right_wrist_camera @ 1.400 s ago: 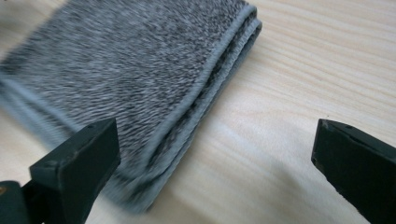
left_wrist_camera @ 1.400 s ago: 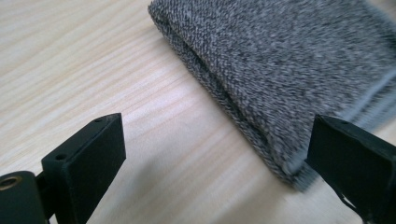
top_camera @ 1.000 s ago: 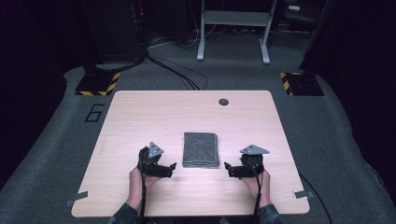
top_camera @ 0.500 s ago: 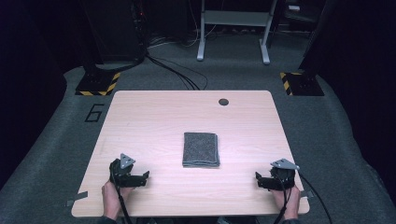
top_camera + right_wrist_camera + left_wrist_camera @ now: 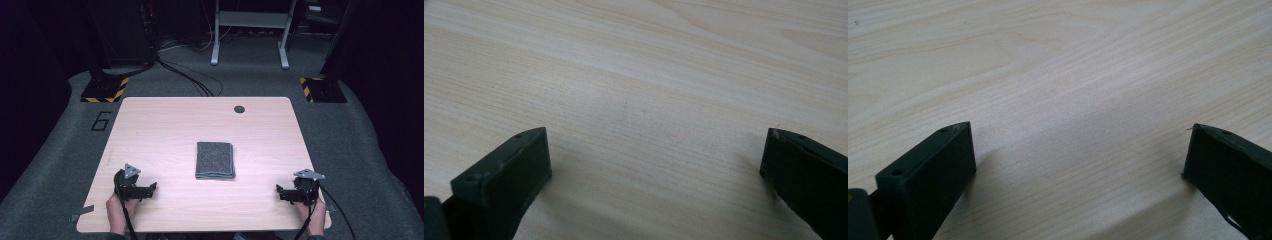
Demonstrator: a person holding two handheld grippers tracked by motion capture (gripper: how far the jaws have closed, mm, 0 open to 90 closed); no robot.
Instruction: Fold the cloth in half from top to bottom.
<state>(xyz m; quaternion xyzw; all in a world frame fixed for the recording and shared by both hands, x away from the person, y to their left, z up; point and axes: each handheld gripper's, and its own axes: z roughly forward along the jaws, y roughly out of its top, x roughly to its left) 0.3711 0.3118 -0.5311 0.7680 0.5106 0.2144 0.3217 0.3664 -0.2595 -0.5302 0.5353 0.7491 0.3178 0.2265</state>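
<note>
- Lying flat near the middle of the pale wooden counter (image 5: 165, 130) is a folded grey cloth (image 5: 215, 160), its edges roughly square to the counter's sides.
- The left gripper (image 5: 150, 188) is sitting near the counter's front left corner, held in the person's left hand (image 5: 118, 212), and is pointing inward toward the middle.
- The right gripper (image 5: 281, 192) is sitting near the front right corner, held in the right hand (image 5: 314, 220), and is also pointing inward.
- The cloth is lying between the two grippers and a little farther from the person, well apart from both; neither gripper is touching it.
- In the left gripper view, the two black jaws are standing wide apart, with bare wood grain showing between them and nothing held.
- In the right gripper view, the jaws are likewise spread wide over bare wood, gripping nothing.
- A grey three-cornered plate is showing on top of each gripper, and a dark cable is trailing from each toward the front edge.
- A small dark round hole (image 5: 239, 108) is sitting near the far edge of the counter, right of centre.
- Around the counter, grey carpet (image 5: 60, 165) is covering the floor, with a number six (image 5: 101, 120) marked to the left.
</note>
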